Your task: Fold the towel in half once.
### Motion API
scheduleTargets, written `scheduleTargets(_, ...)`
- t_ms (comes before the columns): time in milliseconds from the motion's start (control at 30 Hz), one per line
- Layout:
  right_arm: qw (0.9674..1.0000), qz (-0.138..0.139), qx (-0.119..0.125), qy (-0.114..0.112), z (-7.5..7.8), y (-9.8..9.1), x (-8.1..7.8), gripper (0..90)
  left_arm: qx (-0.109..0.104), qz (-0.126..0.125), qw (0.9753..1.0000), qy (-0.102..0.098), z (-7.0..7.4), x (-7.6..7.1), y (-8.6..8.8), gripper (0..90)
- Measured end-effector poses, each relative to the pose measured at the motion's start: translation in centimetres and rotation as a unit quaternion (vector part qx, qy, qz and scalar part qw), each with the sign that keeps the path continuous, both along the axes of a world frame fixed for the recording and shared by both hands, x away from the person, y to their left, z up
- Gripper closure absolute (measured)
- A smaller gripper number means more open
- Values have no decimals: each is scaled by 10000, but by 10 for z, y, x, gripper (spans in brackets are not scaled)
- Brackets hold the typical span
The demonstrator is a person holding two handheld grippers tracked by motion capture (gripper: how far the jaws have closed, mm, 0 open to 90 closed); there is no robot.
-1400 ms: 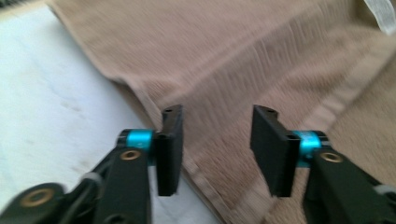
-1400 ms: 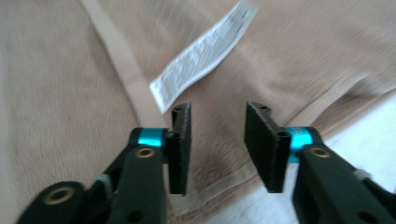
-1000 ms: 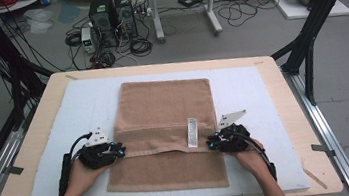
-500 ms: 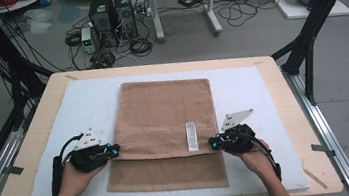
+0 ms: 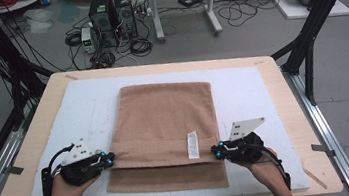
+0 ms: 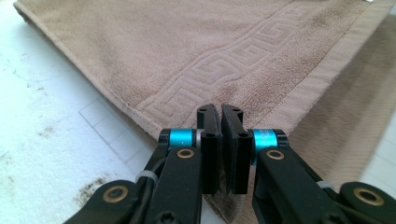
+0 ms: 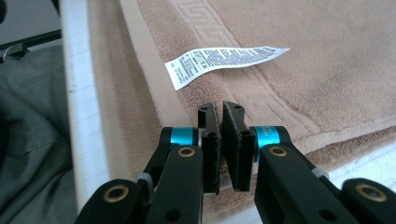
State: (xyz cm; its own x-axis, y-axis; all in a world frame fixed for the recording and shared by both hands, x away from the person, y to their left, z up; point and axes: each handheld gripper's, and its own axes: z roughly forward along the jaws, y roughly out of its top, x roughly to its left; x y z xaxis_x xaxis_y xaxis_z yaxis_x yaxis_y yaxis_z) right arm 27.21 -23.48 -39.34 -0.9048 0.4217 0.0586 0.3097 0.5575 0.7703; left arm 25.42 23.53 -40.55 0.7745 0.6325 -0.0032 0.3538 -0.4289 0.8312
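Brown towel (image 5: 165,124) spread flat in the middle of the white mat (image 5: 247,89), long side running away from the person, upper layer doubled over so its patterned hem lies across the near part, short of the lower layer's near edge. White care label (image 5: 193,144) lying face up on that hem toward the right, probably turned out by the fold. Left gripper (image 5: 112,158) just beside the hem's left corner, jaws pressed together with nothing between them, tips over the corner in the left gripper view. Right gripper (image 5: 214,150) mirrored at the right corner, jaws likewise closed and empty, near the label. Placed one at each end, seemingly to handle both corners together and keep the hem straight. Under it all, the wooden table (image 5: 269,66), mat edges well clear of the cloth.
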Motion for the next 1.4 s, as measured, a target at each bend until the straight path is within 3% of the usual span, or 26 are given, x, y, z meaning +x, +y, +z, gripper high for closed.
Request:
scheduleTargets(200,9998,201,-11,-4,3,0,-19,856,26,-105,9999,-43,-2,-22,4,859)
scheduleTargets(333,9986,411,-275,176,-5,4,-26,852,115,-295,9995,84,-12,-32,1,848)
scheduleTargets(433,9982,474,-236,288,-9,2,-26,790,84,-384,9990,194,-15,-33,1,769)
scheduleTargets(500,9987,387,-121,307,-10,-2,-24,753,42,-293,9993,208,-17,-31,1,664)
scheduleTargets(533,9985,411,-82,340,-12,-3,-22,728,6,-271,9993,250,-19,-28,2,659)
scheduleTargets(633,9982,425,-157,384,-20,-1,-20,716,-1,-256,9990,372,-27,-23,0,670)
scheduleTargets(767,9970,487,-303,524,-36,5,-19,722,242,-408,9981,389,-39,-26,-9,766)
scheduleTargets(833,9961,553,-449,520,-44,7,-21,769,135,-313,9988,365,-41,-26,-8,797)
scheduleTargets(900,9968,558,-317,467,-47,6,-22,858,2,-226,9988,441,-42,-25,-6,841)
scheduleTargets(1033,9963,679,-363,394,-41,4,-22,876,9,-189,9992,341,-39,-30,-6,863)
scheduleTargets(1167,9965,729,-241,325,-30,-2,-26,876,-220,-262,9987,371,-32,-36,-3,864)
scheduleTargets(1233,9961,779,-223,354,-27,-5,-27,872,-118,-341,9988,333,-31,-38,-5,863)
scheduleTargets(1300,9957,793,-215,426,-29,-5,-27,855,-66,-359,9987,360,-32,-37,-6,838)
scheduleTargets(1400,9963,709,-45,478,-30,-6,-23,790,-158,-237,9989,363,-30,-32,-5,751)
